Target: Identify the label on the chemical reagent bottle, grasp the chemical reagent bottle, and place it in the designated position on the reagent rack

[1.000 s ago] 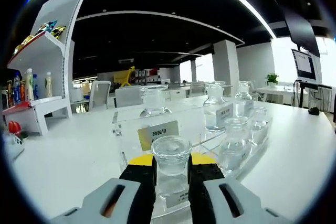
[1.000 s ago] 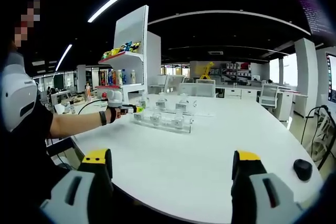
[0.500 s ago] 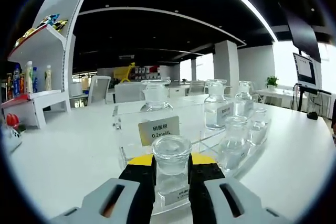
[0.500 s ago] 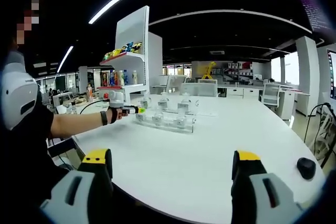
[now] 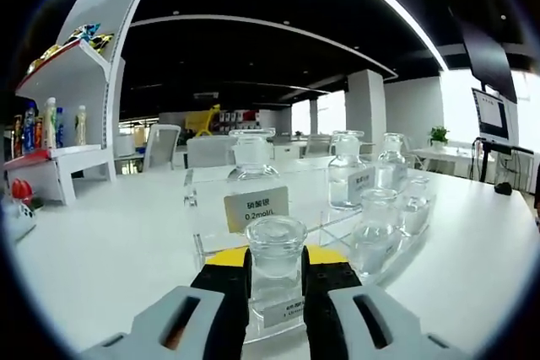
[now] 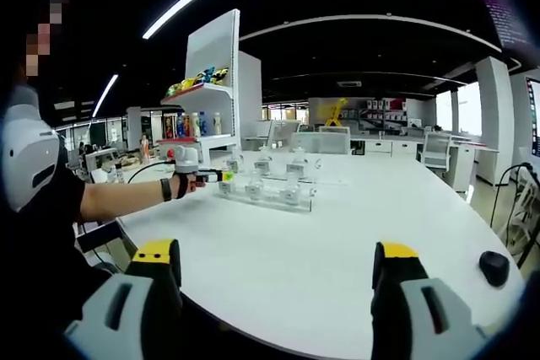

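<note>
- Reagent bottle (image 5: 275, 271) sits clamped between the left gripper (image 5: 275, 286) jaws, at the near edge of the clear rack (image 5: 337, 217) on the white table (image 6: 337, 242).
- Right gripper (image 6: 274, 280) hangs over the table's near edge, jaws wide apart, holding nothing.

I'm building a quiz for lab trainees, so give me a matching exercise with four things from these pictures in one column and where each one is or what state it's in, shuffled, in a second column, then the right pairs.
1. reagent bottle
2. right gripper
3. reagent rack
4. black puck

A. open, holding nothing
B. clamped in the left gripper
C. on the table's right edge
D. clear, mid-table, holding bottles

Pairs: 1-B, 2-A, 3-D, 4-C
</note>
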Available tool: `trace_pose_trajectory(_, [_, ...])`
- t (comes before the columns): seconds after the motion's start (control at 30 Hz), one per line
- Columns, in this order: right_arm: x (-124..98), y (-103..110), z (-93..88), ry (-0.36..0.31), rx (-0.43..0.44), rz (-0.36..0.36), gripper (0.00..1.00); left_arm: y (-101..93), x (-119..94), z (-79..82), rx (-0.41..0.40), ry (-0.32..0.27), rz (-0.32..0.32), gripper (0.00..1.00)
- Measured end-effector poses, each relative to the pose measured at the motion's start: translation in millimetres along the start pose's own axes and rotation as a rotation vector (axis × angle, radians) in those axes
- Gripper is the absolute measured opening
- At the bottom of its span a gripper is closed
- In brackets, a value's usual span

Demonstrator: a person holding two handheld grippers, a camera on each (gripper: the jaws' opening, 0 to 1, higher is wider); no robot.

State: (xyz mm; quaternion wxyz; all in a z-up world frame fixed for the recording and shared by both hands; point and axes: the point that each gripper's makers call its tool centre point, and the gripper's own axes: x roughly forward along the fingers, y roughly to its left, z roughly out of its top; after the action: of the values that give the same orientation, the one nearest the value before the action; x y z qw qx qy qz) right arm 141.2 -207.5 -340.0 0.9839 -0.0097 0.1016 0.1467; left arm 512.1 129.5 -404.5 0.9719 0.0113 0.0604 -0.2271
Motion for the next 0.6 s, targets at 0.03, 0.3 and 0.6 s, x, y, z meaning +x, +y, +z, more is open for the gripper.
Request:
trace_pose_trajectory(0.03, [0.0,0.0,-0.6,0.002,-0.003,-0.001,0.9,-0.2,-0.4,-0.1,-0.003,-0.001,-0.005,0.24])
trace_pose_trajectory(0.3, [0.9,5.2,2.5,-0.007,-0.005,0.009,0.9,-4.3,-0.5,0.1,-0.013,0.001,-0.028,0.3])
trace_pose_trajectory(0.6, [0.2,5.0,4.4,-0.025,0.002,0.012,0.9,-8.5,-7.1,1.4,-0.024,-0.024,-0.044,0.36])
